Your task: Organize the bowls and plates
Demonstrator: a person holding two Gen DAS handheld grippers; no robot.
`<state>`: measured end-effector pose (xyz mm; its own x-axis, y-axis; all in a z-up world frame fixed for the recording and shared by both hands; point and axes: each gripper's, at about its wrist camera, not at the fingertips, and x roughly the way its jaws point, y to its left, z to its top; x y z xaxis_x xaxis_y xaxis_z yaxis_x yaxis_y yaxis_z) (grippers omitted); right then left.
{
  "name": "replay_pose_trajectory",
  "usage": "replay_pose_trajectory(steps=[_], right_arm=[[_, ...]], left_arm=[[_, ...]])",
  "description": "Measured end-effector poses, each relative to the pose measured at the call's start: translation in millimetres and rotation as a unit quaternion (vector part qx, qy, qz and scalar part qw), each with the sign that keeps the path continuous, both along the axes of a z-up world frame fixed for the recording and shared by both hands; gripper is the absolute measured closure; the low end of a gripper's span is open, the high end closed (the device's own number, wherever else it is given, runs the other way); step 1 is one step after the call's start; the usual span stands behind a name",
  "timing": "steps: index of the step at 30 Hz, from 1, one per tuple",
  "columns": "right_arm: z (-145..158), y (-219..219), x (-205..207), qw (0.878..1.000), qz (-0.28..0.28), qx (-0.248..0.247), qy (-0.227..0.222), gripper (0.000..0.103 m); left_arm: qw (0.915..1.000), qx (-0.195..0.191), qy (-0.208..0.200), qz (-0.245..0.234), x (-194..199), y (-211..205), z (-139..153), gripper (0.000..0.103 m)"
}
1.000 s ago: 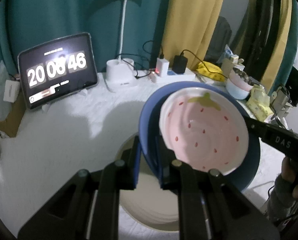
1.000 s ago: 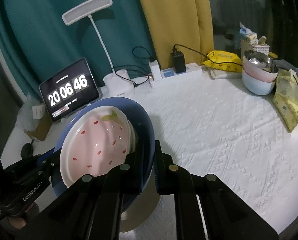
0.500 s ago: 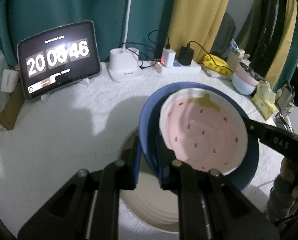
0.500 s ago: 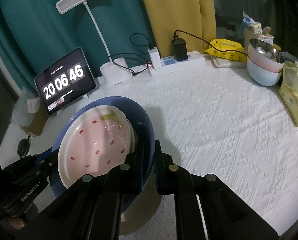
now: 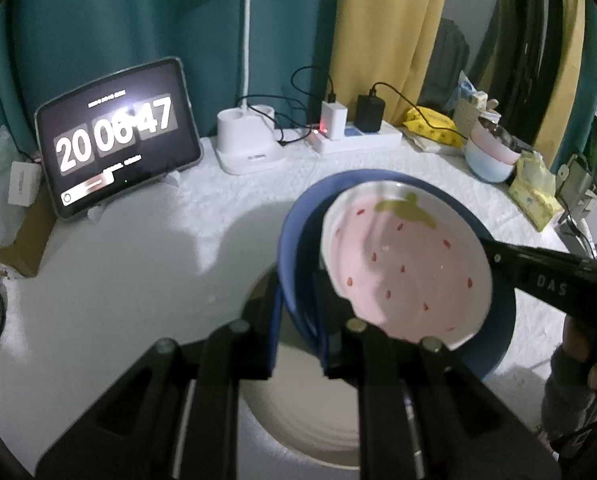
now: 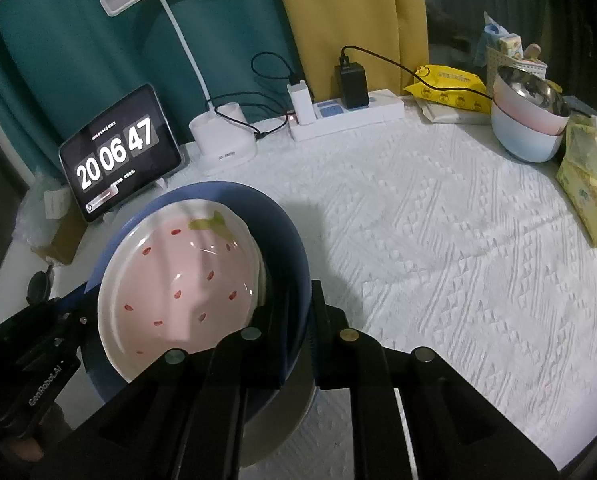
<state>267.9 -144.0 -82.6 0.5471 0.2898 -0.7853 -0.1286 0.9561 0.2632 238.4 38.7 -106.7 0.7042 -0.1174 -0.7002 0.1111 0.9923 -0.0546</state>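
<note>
A deep blue bowl [image 5: 498, 344] [image 6: 282, 232] hangs tilted above the table. A pink strawberry-pattern dish [image 5: 406, 264] [image 6: 182, 280] lies inside it. My left gripper [image 5: 298, 312] is shut on the bowl's near-left rim. From the opposite side, my right gripper [image 6: 304, 320] is shut on the rim. Each wrist view shows the other gripper at the far rim: the right gripper [image 5: 494, 254] and the left gripper [image 6: 78, 320]. Right under the bowl, a cream plate [image 5: 298, 420] [image 6: 286, 420] rests on the white tablecloth, partly hidden.
At the back stand a tablet clock [image 5: 118, 136] [image 6: 118, 152], a lamp base [image 5: 246, 148] and a power strip [image 6: 346, 116] with cables. Stacked bowls [image 6: 526, 124] with a steel one on top and yellow packets [image 6: 586, 184] sit at the right edge.
Both grips on the blue bowl hold as before and the stack has barely shifted. The tablet clock has ticked from 46 to 47.
</note>
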Motion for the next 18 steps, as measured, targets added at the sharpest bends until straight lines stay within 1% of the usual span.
replay_pose_trajectory(steps=[5,12,15,18], right_arm=[[-1.5,0.1,0.5,1.0,0.003,0.001,0.0,0.091],[-0.7,3.2,2.1,1.0,0.008,-0.008,-0.003,0.091],[-1.0,1.7,2.2,1.0,0.013,-0.005,0.001,0.091],[-0.5,1.0,1.8,1.0,0.014,-0.007,-0.006,0.091]], left_arm=[[0.9999,0.011,-0.003,0.002,-1.8,-2.4,0.5,0.087],[0.9992,0.037,-0.005,0.015,-3.4,-7.9,1.7,0.085],[0.9991,0.039,-0.002,0.017,-5.0,-8.4,2.4,0.085],[0.999,0.039,-0.005,0.02,-5.0,-8.4,2.3,0.085]])
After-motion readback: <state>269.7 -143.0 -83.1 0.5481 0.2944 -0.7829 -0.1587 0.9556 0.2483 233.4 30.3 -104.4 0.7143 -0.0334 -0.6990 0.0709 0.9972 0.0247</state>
